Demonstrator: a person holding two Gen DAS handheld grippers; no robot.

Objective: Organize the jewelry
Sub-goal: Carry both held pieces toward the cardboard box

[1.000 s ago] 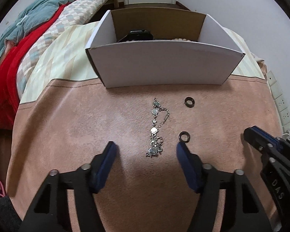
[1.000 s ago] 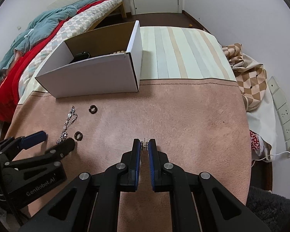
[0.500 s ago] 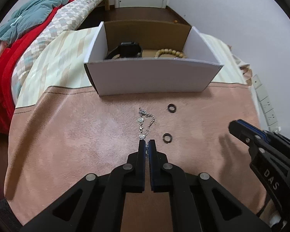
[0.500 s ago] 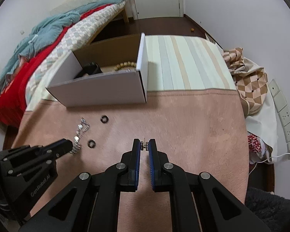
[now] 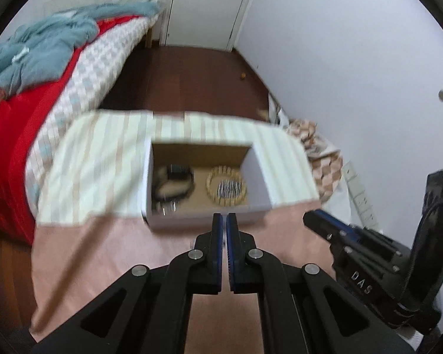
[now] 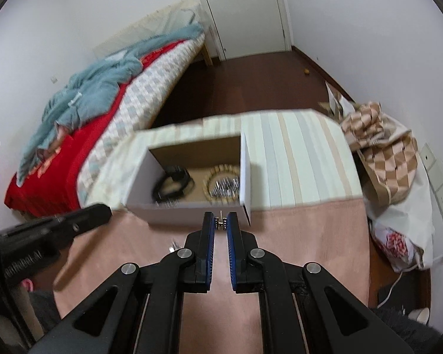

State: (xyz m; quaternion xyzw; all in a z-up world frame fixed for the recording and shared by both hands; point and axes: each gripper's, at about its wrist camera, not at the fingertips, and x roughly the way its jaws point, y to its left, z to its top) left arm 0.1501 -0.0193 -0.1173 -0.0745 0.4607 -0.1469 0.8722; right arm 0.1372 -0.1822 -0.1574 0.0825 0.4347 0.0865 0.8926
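Left hand-held gripper (image 5: pixel 224 221): jaws nearly closed, nothing visible betw. them, can't tell if it holds anything. Right hand-held gripper (image 6: pixel 220 224): narrow gap, pinching small metal piece (image 6: pixel 220 221). White cardboard box (image 6: pixel 189 211) on pink-cloth bench (image 6: pixel 304 236) holds black watch (image 6: pixel 172 181), wooden bead bracelet (image 6: pixel 223 185) w/ silver jewelry inside; blurred.

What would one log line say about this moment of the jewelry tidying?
left gripper: shut, load unseen | right gripper: shut on small silver piece | box: holds bead bracelet, black watch
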